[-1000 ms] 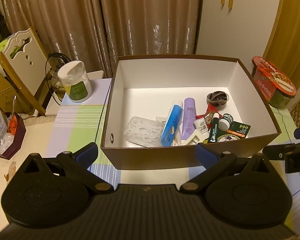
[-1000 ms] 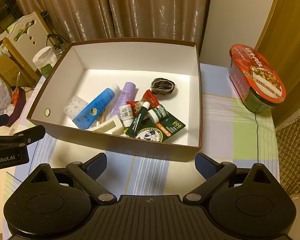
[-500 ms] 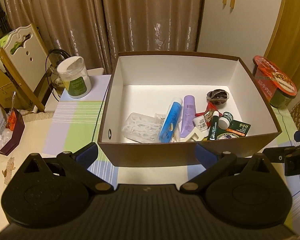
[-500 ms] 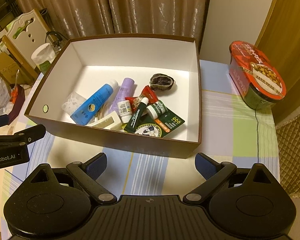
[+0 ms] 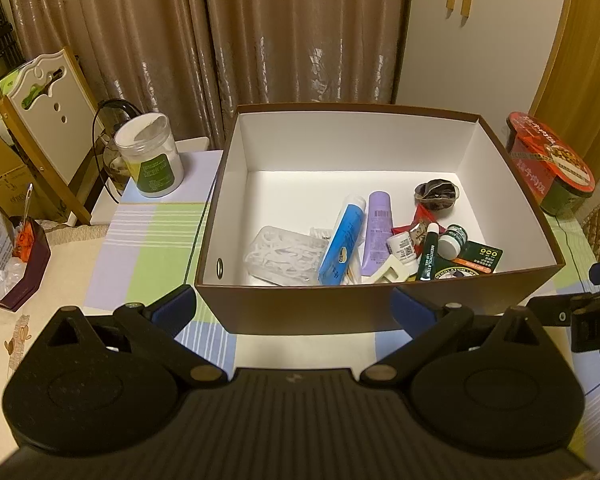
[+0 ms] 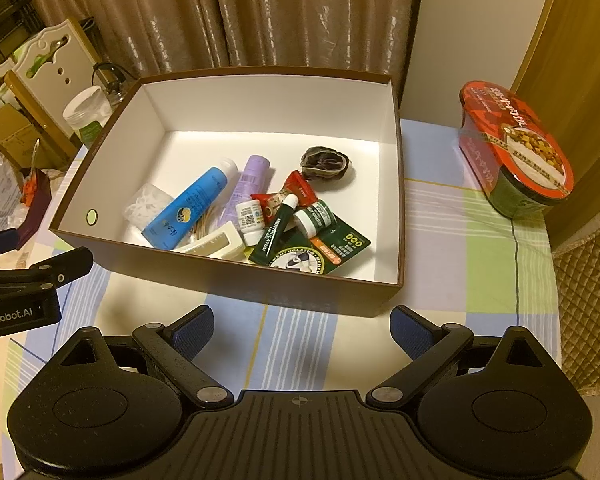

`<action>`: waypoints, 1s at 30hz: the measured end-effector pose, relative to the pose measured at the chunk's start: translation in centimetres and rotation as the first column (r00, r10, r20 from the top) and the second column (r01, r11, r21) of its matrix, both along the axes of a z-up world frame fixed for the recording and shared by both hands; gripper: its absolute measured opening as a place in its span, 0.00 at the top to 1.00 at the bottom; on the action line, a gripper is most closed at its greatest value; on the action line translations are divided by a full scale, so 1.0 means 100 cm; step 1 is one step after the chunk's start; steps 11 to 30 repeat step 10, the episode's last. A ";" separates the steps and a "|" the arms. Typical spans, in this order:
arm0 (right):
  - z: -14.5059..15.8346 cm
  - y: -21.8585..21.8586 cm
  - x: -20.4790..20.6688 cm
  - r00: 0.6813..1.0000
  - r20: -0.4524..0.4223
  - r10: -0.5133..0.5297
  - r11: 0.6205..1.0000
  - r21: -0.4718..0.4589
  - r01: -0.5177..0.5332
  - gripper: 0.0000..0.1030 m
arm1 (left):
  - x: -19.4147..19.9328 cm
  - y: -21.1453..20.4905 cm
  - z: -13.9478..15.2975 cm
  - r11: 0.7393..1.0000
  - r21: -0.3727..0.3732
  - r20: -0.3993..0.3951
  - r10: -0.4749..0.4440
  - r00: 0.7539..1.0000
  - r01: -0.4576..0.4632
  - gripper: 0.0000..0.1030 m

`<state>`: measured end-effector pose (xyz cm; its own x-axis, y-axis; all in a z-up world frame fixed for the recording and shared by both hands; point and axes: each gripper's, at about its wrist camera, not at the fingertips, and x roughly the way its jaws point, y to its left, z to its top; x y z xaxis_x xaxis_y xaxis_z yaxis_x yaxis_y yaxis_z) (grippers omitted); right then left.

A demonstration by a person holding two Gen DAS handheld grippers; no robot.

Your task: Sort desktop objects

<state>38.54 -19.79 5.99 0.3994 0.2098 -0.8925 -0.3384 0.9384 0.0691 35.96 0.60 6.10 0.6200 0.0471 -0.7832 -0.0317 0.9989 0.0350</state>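
Observation:
A brown box (image 5: 300, 312) with a white inside stands on the checked tablecloth; it also shows in the right wrist view (image 6: 284, 286). In it lie a blue tube (image 5: 342, 238), a purple tube (image 5: 377, 232), a clear plastic case (image 5: 284, 254), a green lip-balm stick (image 5: 428, 258), a small green jar (image 5: 454, 240), a green card (image 5: 474, 260), red packets (image 6: 298, 190) and a dark pouch (image 5: 436, 194). My left gripper (image 5: 294, 308) is open and empty in front of the box's near wall. My right gripper (image 6: 302, 326) is open and empty near the box's front right corner.
A red-lidded instant noodle bowl (image 6: 516, 152) stands right of the box. A white-lidded jar (image 5: 150, 156) stands at the back left. A dark red holder (image 5: 24, 264) with clutter sits at the left edge. Curtains hang behind the table.
Both grippers have drawn back and risen a little, so the box sits farther off and more of its inside shows. The objects have not moved.

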 end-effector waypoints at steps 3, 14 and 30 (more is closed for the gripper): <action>0.000 0.000 0.000 1.000 -0.001 0.000 1.000 -0.001 0.000 0.06 | 0.000 0.001 0.000 1.000 0.000 0.000 -0.002 1.000 0.002 0.01; -0.002 0.000 -0.001 1.000 -0.003 -0.004 1.000 -0.003 0.004 0.06 | -0.001 0.001 -0.002 1.000 0.000 0.016 -0.015 1.000 0.015 0.01; -0.002 0.000 -0.001 1.000 -0.003 -0.004 1.000 -0.003 0.004 0.06 | -0.001 0.001 -0.002 1.000 0.000 0.016 -0.015 1.000 0.015 0.01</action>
